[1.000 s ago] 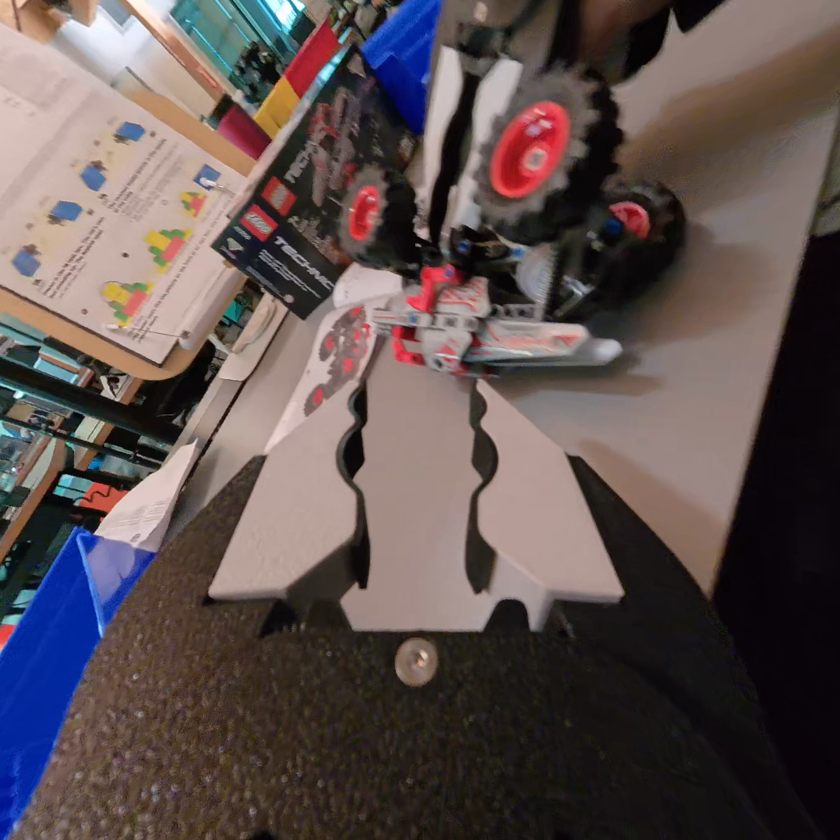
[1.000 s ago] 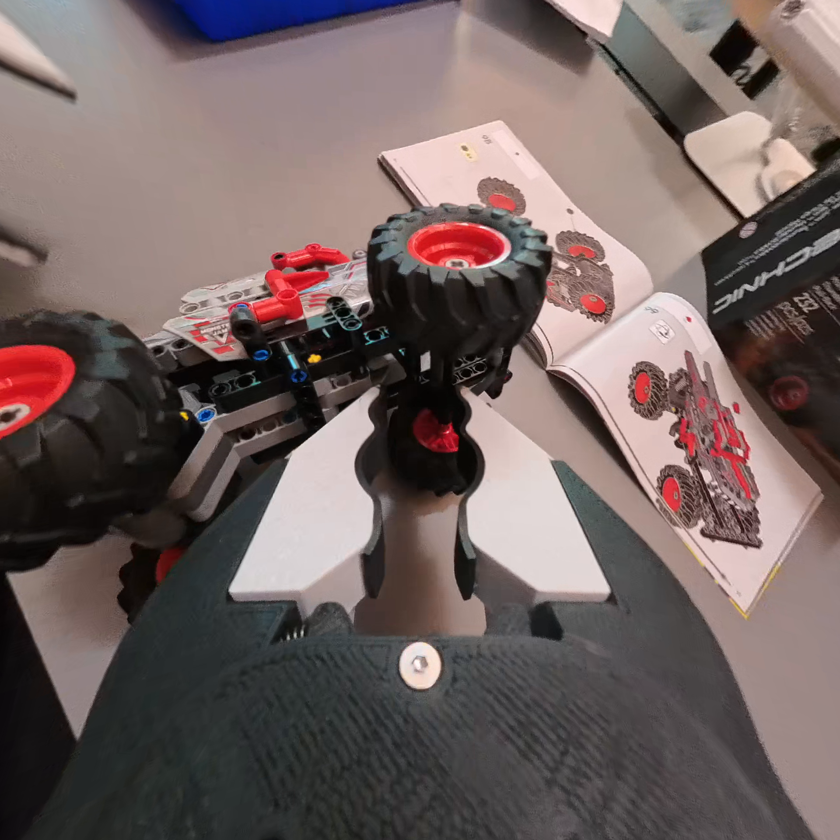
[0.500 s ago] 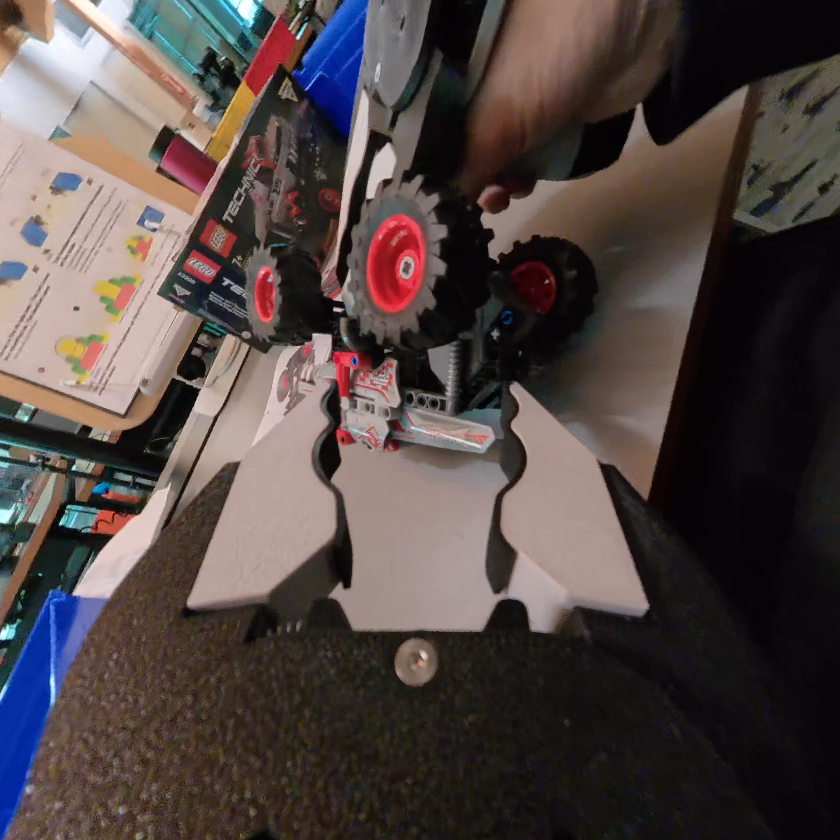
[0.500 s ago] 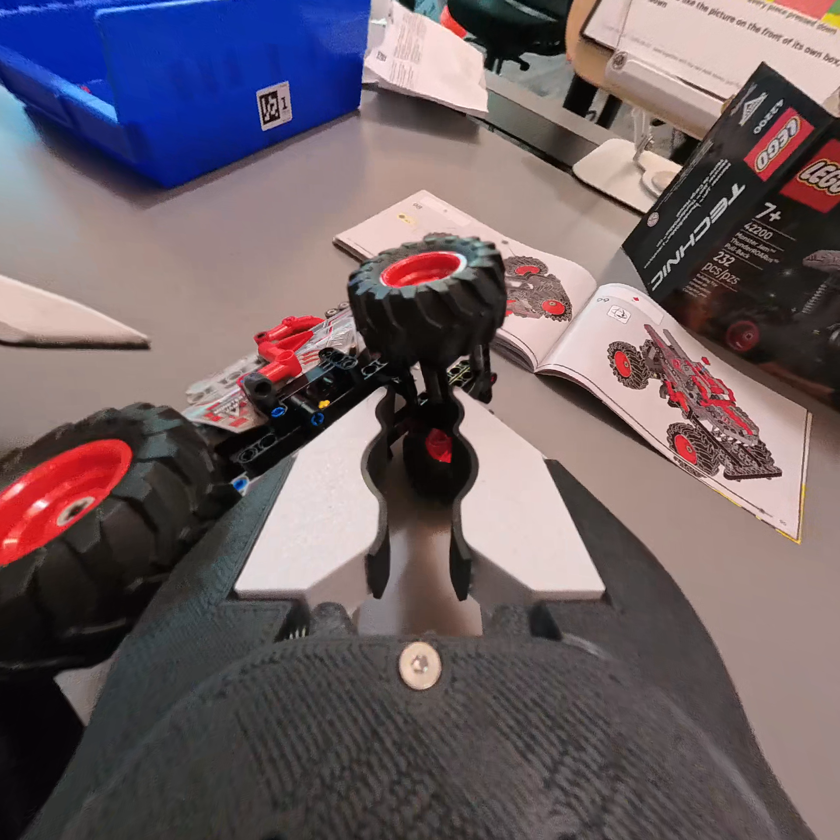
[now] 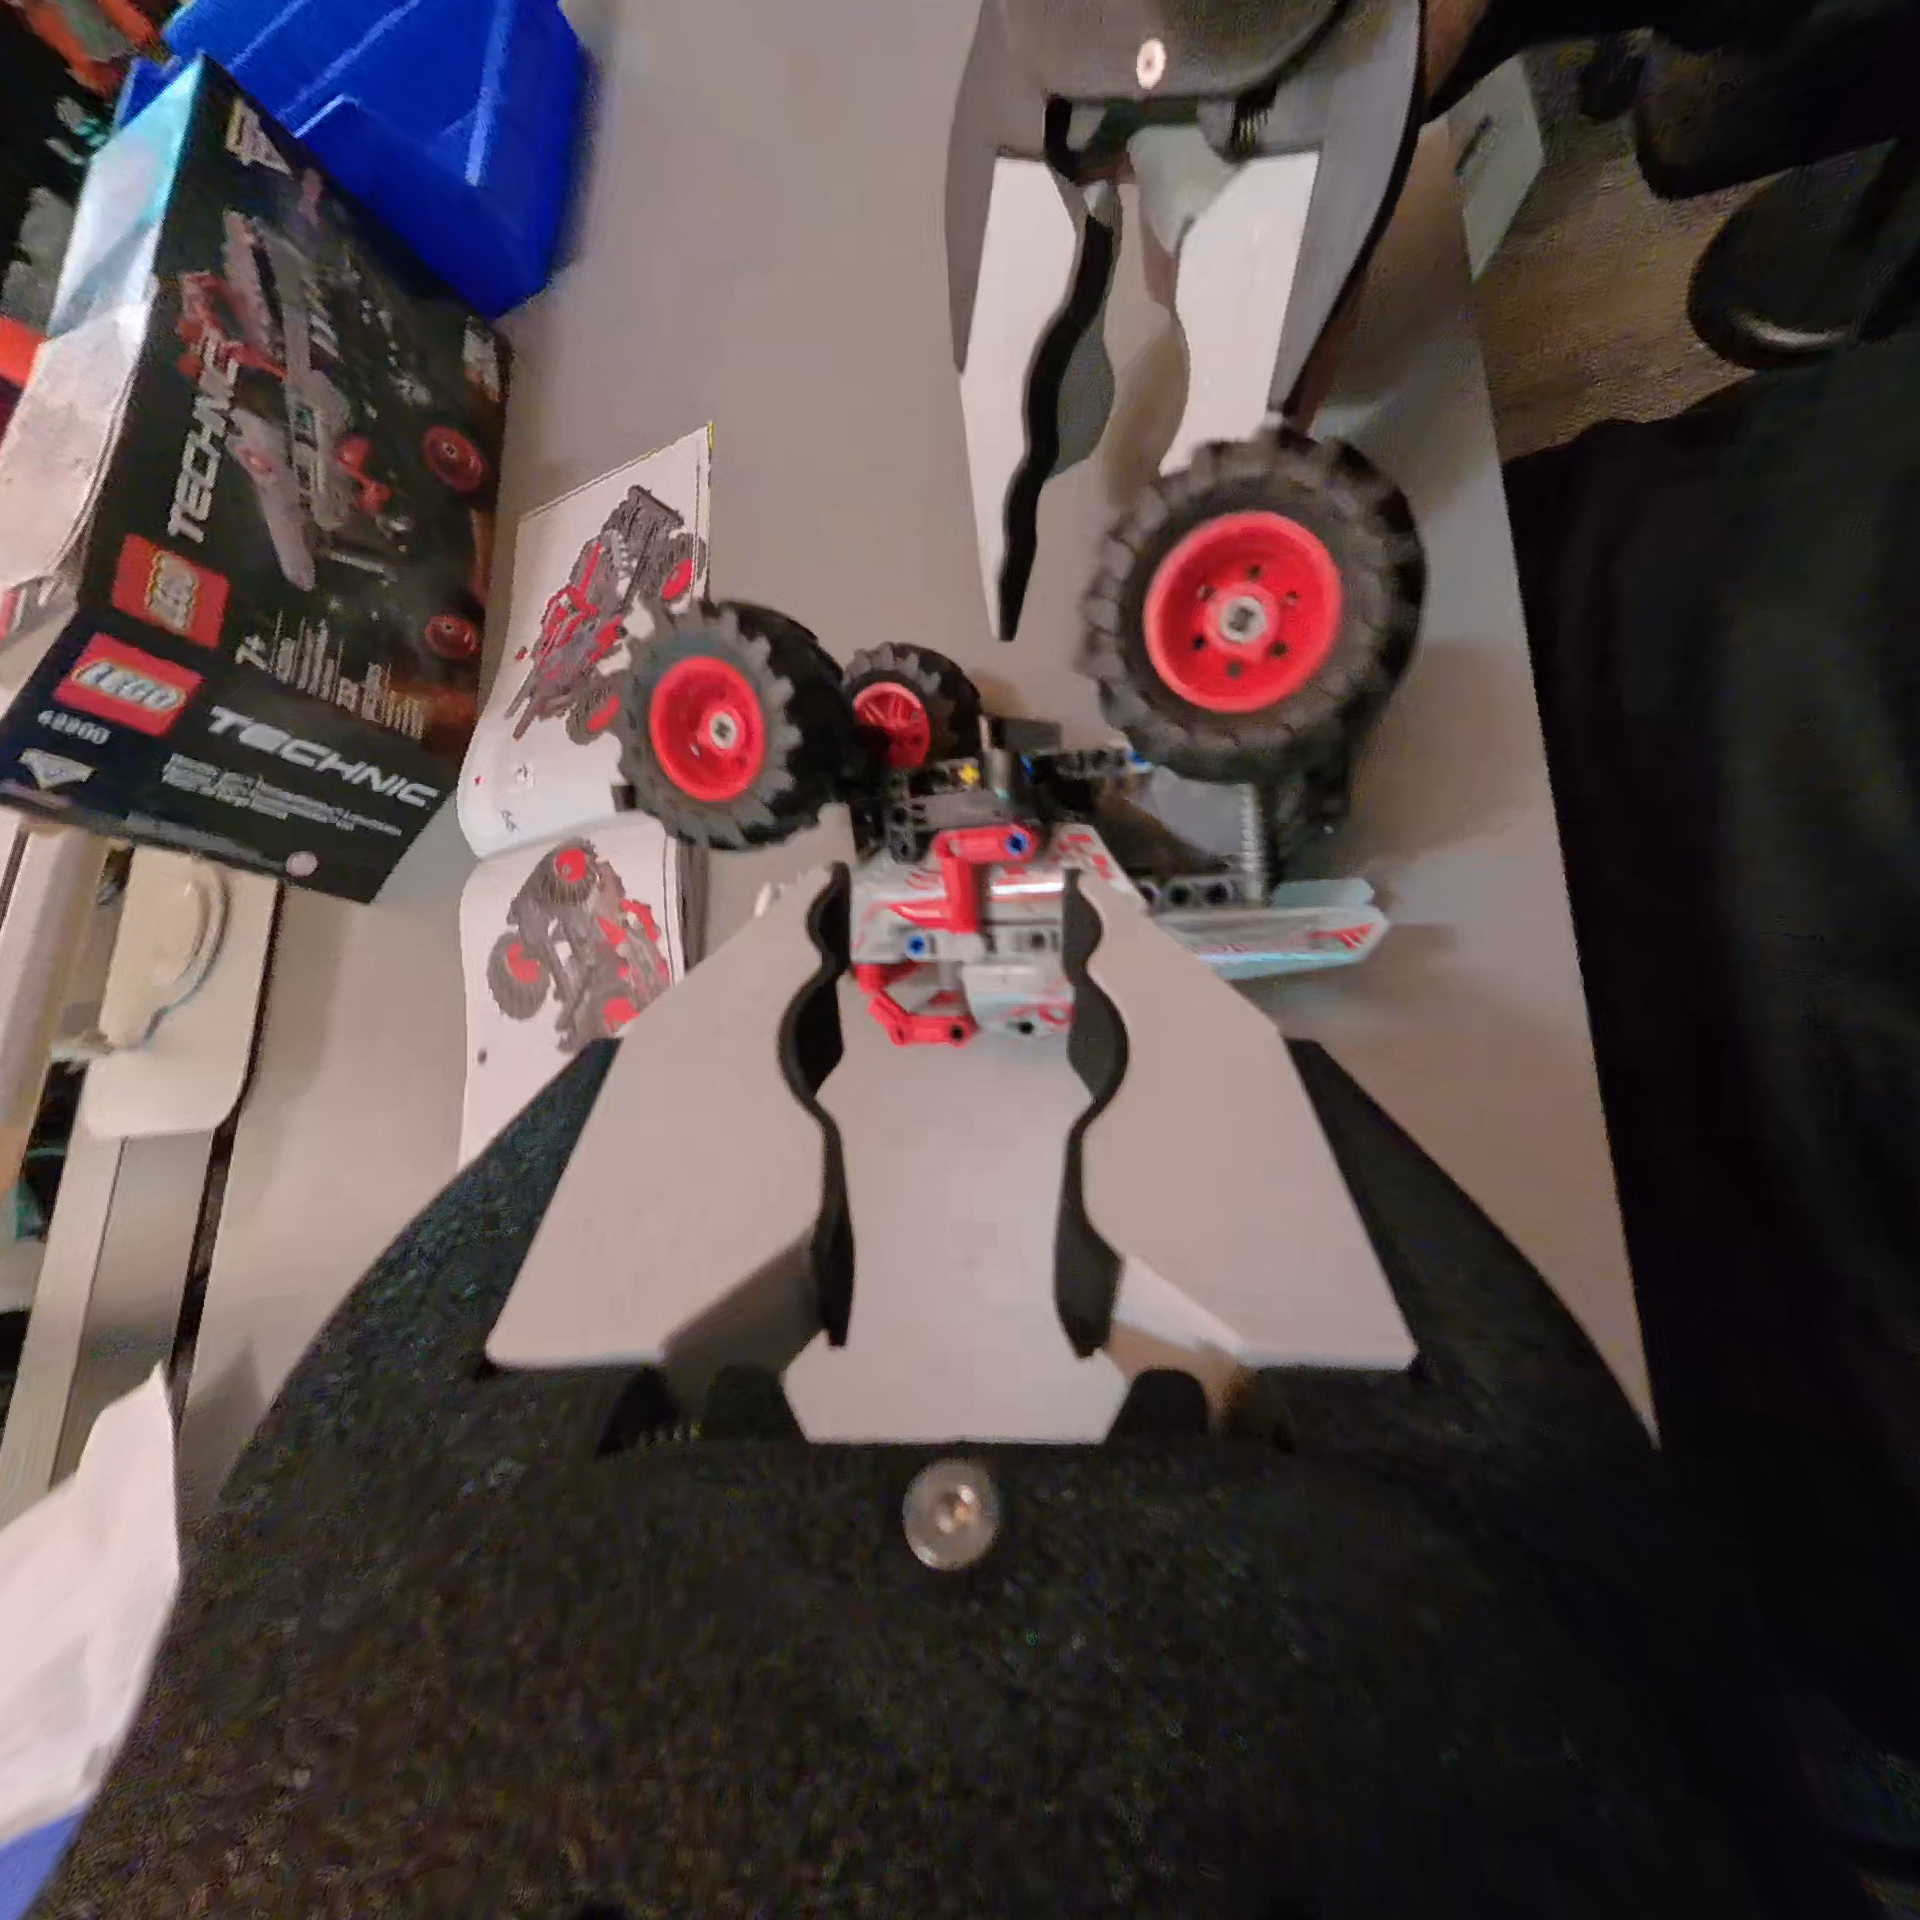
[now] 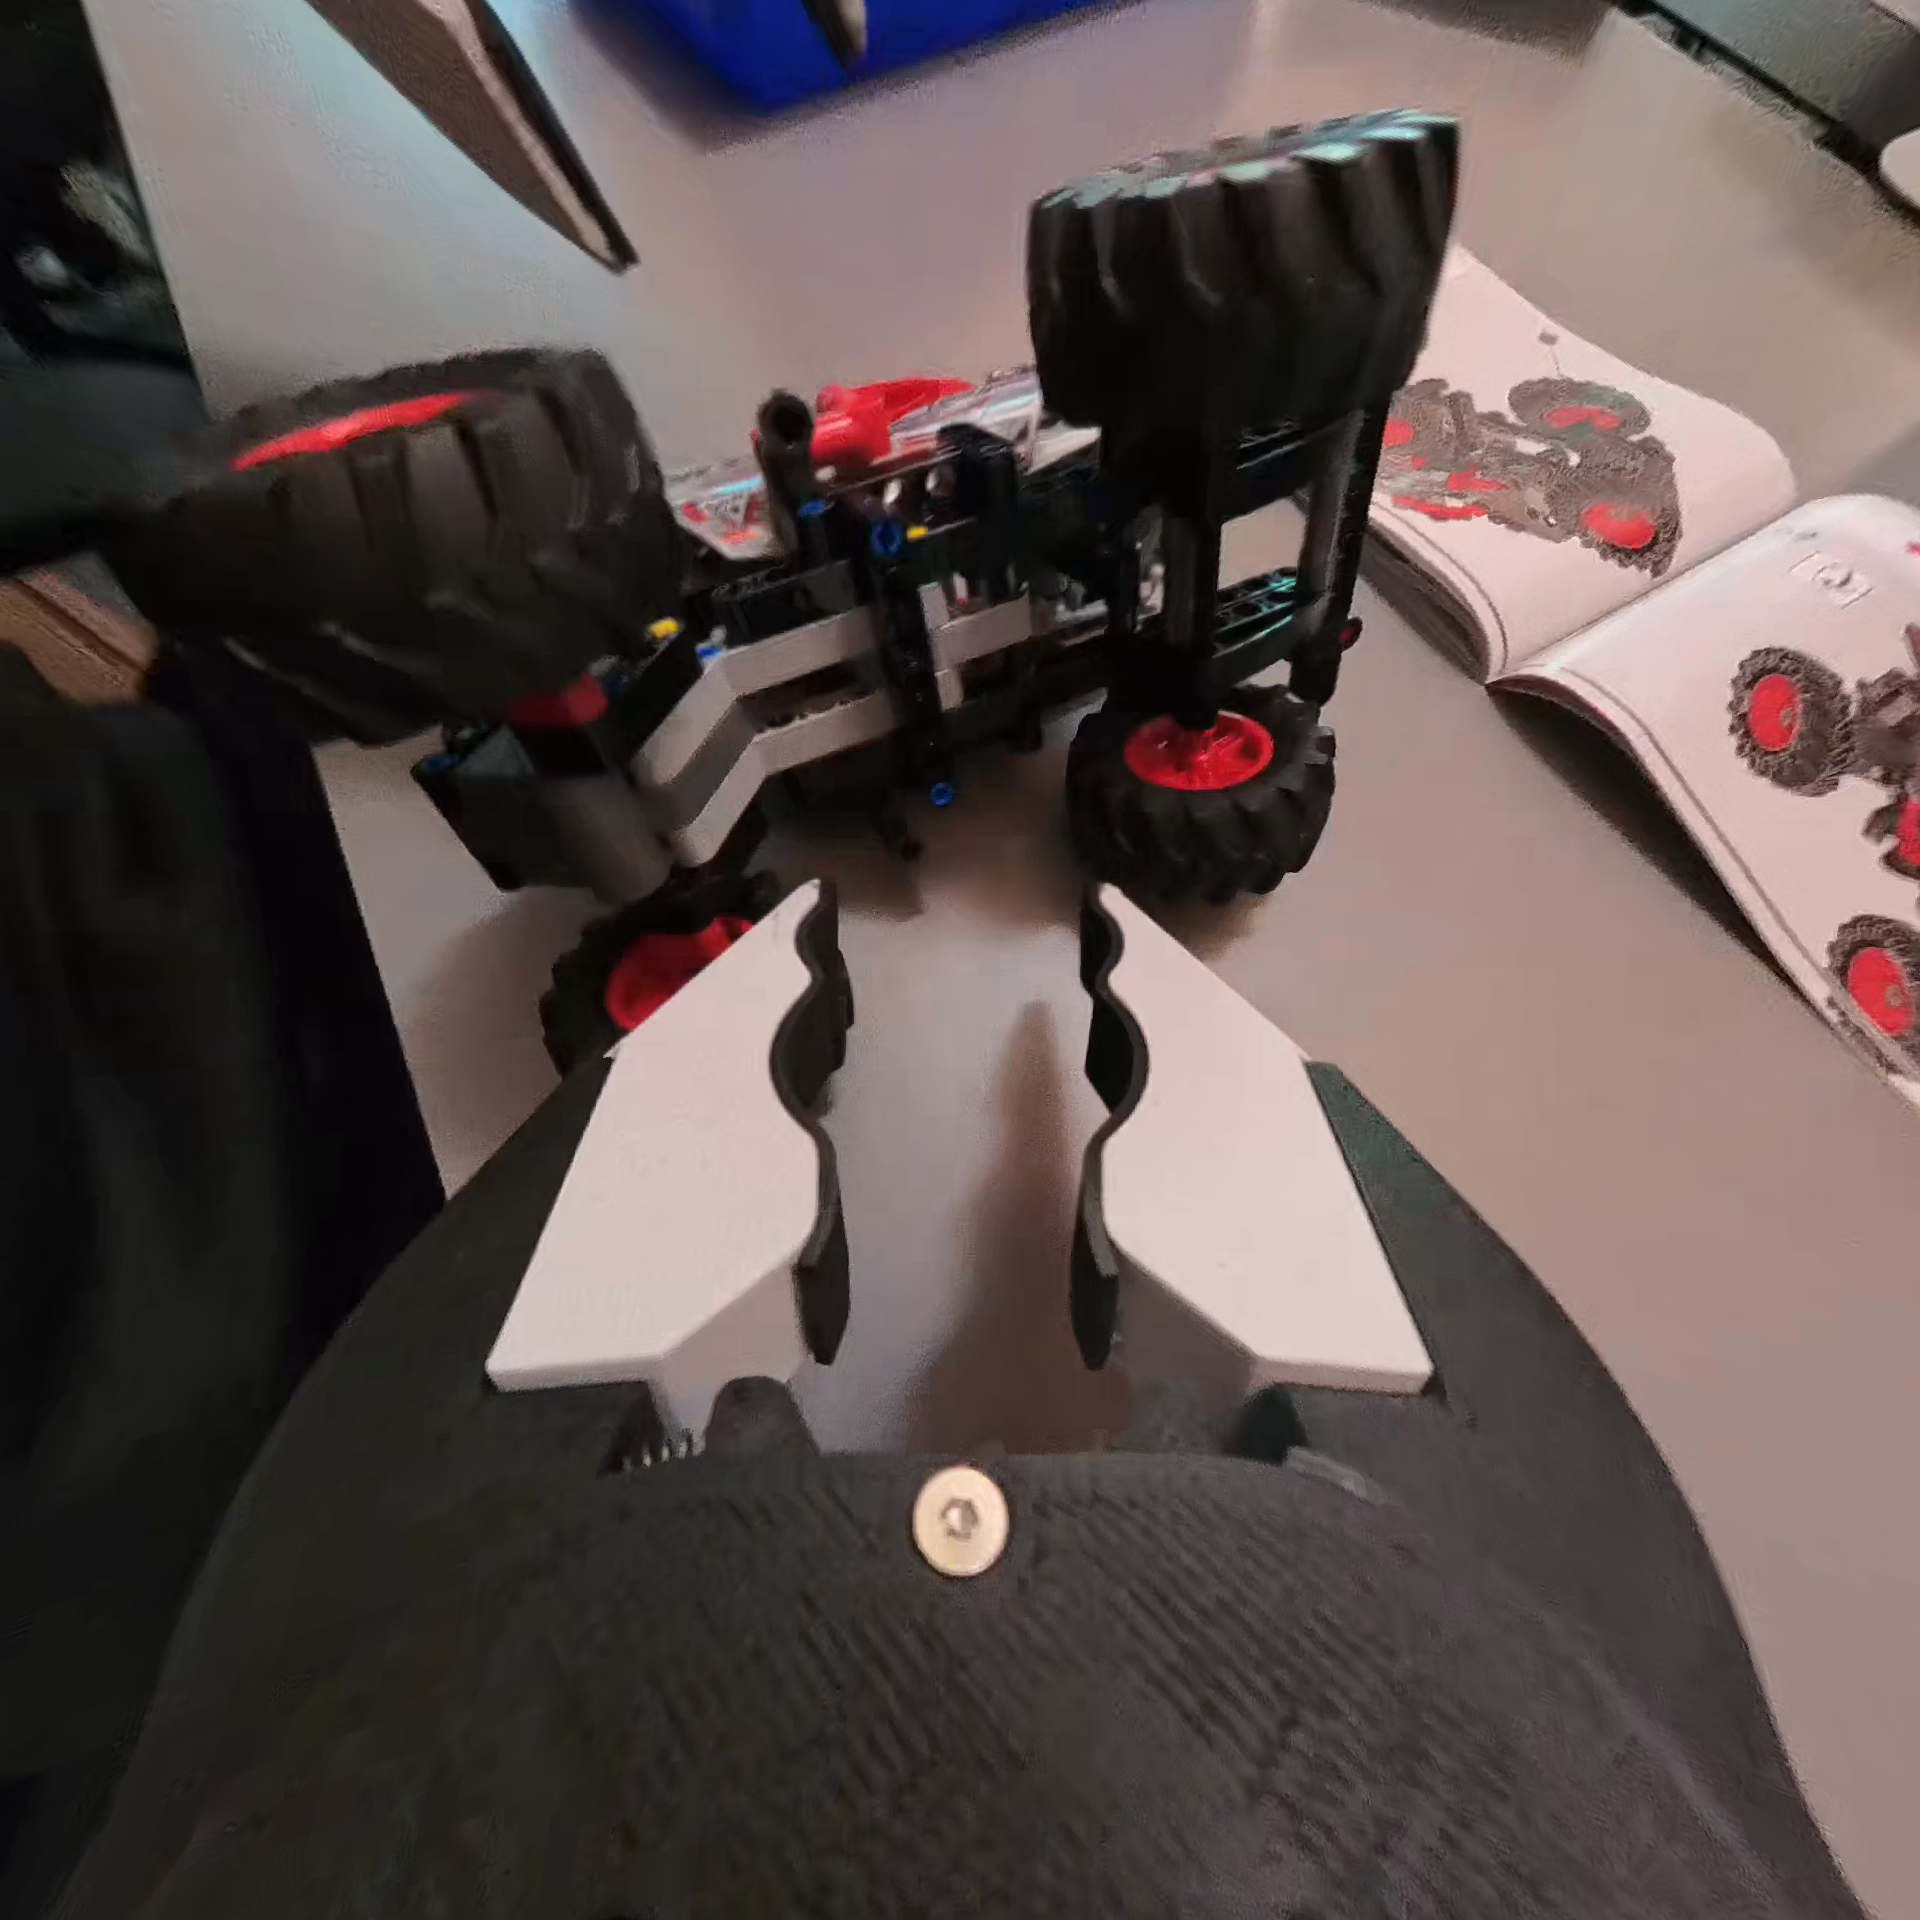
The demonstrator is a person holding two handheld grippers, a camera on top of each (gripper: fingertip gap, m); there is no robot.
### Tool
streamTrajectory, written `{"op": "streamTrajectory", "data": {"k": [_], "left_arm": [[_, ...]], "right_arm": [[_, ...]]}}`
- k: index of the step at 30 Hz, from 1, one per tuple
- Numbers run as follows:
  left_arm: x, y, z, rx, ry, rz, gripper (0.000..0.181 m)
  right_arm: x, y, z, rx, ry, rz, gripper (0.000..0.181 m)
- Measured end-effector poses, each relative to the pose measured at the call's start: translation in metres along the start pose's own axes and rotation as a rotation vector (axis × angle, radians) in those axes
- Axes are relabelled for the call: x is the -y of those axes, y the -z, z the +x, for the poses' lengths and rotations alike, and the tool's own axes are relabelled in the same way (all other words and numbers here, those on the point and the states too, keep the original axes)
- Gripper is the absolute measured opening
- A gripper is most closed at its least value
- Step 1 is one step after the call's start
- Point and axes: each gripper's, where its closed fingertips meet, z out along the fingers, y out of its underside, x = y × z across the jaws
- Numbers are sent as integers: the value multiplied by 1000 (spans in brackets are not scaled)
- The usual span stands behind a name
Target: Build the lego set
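There's your grey table (image 5: pixel 810 312), running wide under everything, bare and matte in the right wrist view too (image 6: pixel 1455 1039). Far left corner, you've got the blue bin (image 5: pixel 416 135), blurred at the top edge on the other camera (image 6: pixel 727 42). Just beside it, the dark printed box (image 5: pixel 260 520) lies flat near the table's left side. Right next to the box, the open booklet (image 5: pixel 592 727) lies spread with truck pictures showing on both pages (image 6: pixel 1662 582). Off the table's left edge sits a white stand base (image 5: pixel 156 987), and crumpled white paper (image 5: pixel 73 1558) pokes in at lower left.
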Motion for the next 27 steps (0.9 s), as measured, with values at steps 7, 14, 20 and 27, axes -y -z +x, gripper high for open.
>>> {"op": "streamTrajectory", "data": {"k": [7,14,20,27], "left_arm": [[26,-34,6,-288,30,-100,23],[-2,-47,11,-407,56,-385,12],[-13,-28,11,-240,90,-290,4],[-48,11,7,10,245,41,4]], "right_arm": [[21,-15,-12,171,-8,111,31],[36,-24,-8,163,171,172,7],[50,-29,-18,50,408,142,6],[90,-33,-37,67,546,194,1]]}}
